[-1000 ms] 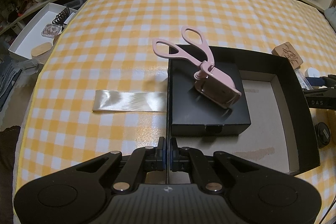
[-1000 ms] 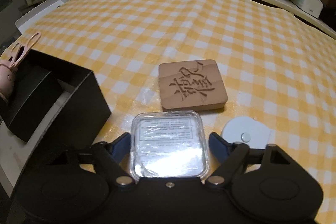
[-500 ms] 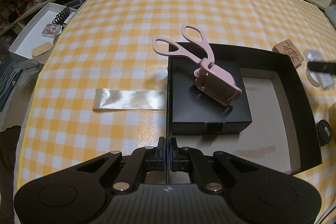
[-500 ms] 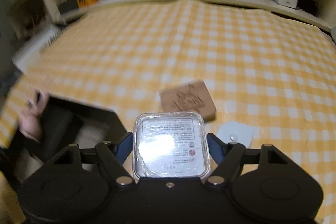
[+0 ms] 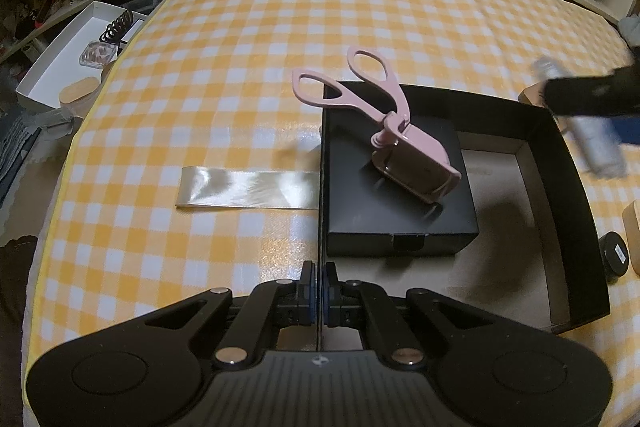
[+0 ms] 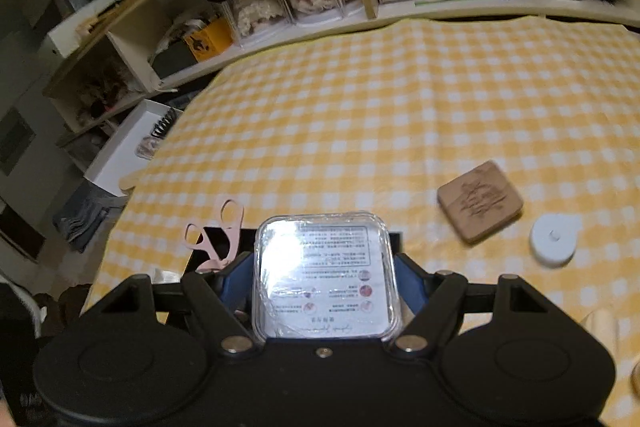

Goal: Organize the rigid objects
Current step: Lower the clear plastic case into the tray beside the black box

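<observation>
A big black open box point(image 5: 576, 227) lies on the yellow checked cloth. Inside it sits a smaller black box point(image 5: 392, 203) with a pink eyelash curler point(image 5: 400, 135) on top. My left gripper point(image 5: 319, 291) is shut on the big box's thin left wall near its front corner. My right gripper point(image 6: 324, 267) is shut on a clear square plastic case point(image 6: 326, 279) with a printed label. In the left wrist view that gripper point(image 5: 588, 95) and case point(image 5: 596, 143) hang blurred above the box's far right corner. From the right wrist view the curler point(image 6: 218, 235) shows just left of the case.
A shiny ribbon strip point(image 5: 248, 189) lies left of the box. A carved wooden block point(image 6: 480, 201) and a white round disc point(image 6: 554, 239) lie on the cloth to the right. A small black jar point(image 5: 616, 257) stands by the box's right wall. A white tray point(image 5: 60, 67) sits off the cloth's left edge.
My right gripper has risen with the clear case, rolled, and swung left from beside the wooden block to over the black box. The left gripper has stayed still.
</observation>
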A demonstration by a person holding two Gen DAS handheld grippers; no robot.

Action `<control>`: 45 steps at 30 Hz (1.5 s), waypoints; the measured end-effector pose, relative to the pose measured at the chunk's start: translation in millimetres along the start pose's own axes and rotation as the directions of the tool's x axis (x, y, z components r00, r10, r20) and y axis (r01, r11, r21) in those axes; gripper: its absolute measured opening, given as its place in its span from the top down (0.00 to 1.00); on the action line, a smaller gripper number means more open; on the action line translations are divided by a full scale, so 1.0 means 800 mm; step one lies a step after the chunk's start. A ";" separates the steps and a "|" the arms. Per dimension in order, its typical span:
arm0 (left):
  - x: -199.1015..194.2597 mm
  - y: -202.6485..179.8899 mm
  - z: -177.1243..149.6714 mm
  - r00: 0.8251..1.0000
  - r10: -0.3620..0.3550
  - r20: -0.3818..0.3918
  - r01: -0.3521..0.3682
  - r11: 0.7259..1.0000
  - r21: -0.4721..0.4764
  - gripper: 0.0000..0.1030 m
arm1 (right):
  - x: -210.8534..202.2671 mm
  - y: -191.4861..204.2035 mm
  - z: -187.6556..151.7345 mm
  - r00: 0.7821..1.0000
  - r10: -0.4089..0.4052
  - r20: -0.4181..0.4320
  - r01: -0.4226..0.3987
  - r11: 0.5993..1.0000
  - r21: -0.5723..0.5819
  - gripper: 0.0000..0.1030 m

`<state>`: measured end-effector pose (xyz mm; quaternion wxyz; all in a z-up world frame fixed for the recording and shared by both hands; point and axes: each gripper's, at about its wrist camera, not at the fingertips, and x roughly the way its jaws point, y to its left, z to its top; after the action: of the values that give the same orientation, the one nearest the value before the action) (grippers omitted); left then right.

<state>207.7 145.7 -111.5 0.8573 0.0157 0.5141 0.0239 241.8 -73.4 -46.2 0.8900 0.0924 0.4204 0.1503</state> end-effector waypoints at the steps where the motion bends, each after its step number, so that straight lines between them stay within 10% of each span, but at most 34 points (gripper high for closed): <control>1: 0.000 0.000 0.000 1.000 0.001 0.000 -0.001 1.000 0.001 0.97 | 0.006 0.005 -0.002 1.000 -0.016 -0.009 0.016 1.000 0.004 0.27; 14: 0.000 0.007 0.002 1.000 -0.021 0.008 0.021 0.999 -0.024 0.97 | 0.063 0.024 -0.007 0.975 -0.217 -0.036 0.218 0.976 0.013 0.26; 45: 0.006 0.007 -0.001 1.000 -0.012 -0.004 0.012 1.000 -0.017 0.97 | 0.009 0.023 -0.033 0.988 -0.117 -0.101 0.119 0.993 0.020 0.22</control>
<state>209.3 152.0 -116.0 0.8565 0.0054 0.5156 0.0234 221.9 -52.5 -62.5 0.8740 0.0715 0.4710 0.0963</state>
